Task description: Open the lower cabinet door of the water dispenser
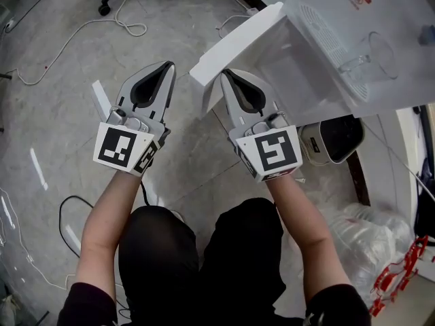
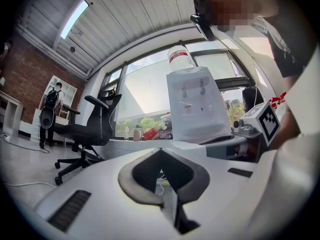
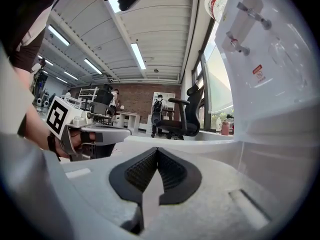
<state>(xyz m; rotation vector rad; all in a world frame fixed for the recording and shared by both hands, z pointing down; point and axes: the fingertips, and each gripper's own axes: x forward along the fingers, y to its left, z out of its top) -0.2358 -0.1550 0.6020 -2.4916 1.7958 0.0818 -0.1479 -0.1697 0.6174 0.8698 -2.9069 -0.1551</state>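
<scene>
Head view only: cabinet door (image 1: 234, 43) ajar

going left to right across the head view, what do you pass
white floor cable → left gripper → right gripper → water dispenser. The cabinet door overlaps the right gripper, so it is left out.

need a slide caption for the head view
Left gripper and right gripper shut side by side, the right one's tip by the open lower door of the water dispenser.
</scene>
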